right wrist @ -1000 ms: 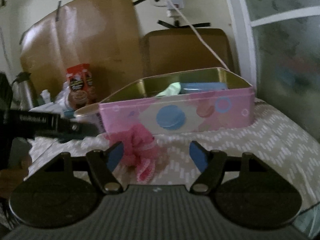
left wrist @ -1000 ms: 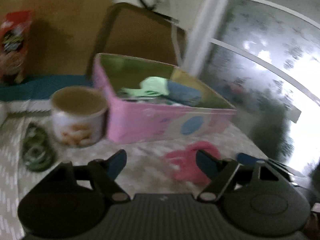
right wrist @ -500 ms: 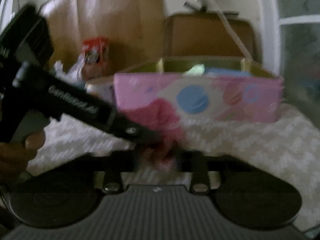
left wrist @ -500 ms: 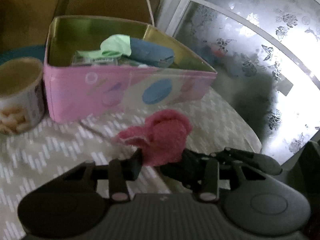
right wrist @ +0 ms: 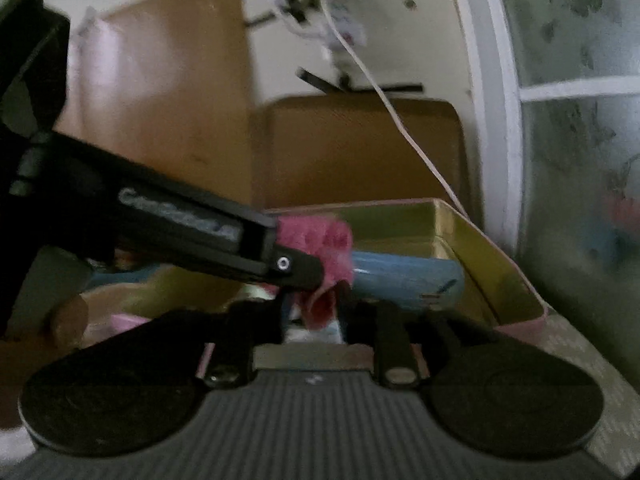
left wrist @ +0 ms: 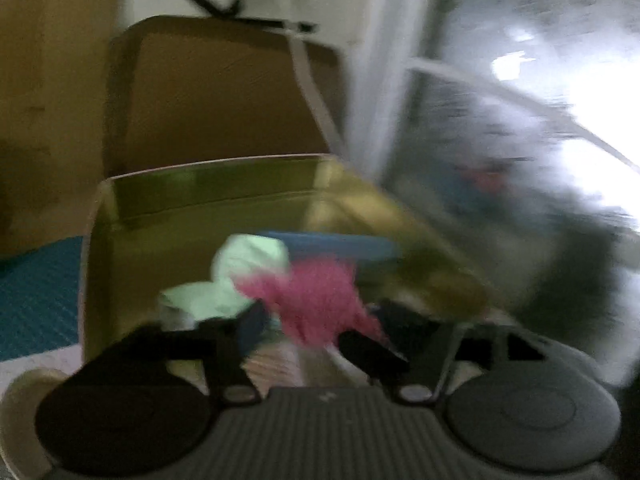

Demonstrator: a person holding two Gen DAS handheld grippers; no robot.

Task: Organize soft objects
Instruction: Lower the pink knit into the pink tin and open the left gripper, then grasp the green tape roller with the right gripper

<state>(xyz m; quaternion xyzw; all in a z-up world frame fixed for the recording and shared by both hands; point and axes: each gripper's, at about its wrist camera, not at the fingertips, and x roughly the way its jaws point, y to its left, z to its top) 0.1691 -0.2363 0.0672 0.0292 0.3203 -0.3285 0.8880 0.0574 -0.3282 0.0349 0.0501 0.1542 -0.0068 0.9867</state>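
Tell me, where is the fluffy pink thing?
The fluffy pink thing hangs pinched by both the left gripper and right gripper, over the pink tin, near the blue roll.

window (left wrist: 520, 128) smeared by blur, tin (right wrist: 496, 264) front wall hidden

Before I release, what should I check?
1. Left gripper shut on pink fluffy cloth: ok.
2. Right gripper shut on the cloth's lower end: ok.
3. Cloth over the tin opening: ok.
4. Room inside, with green cloth and blue roll already in: ok, the back looks bare.
5. Cloth's hanging end clear of the near rim: cannot tell, blurred.
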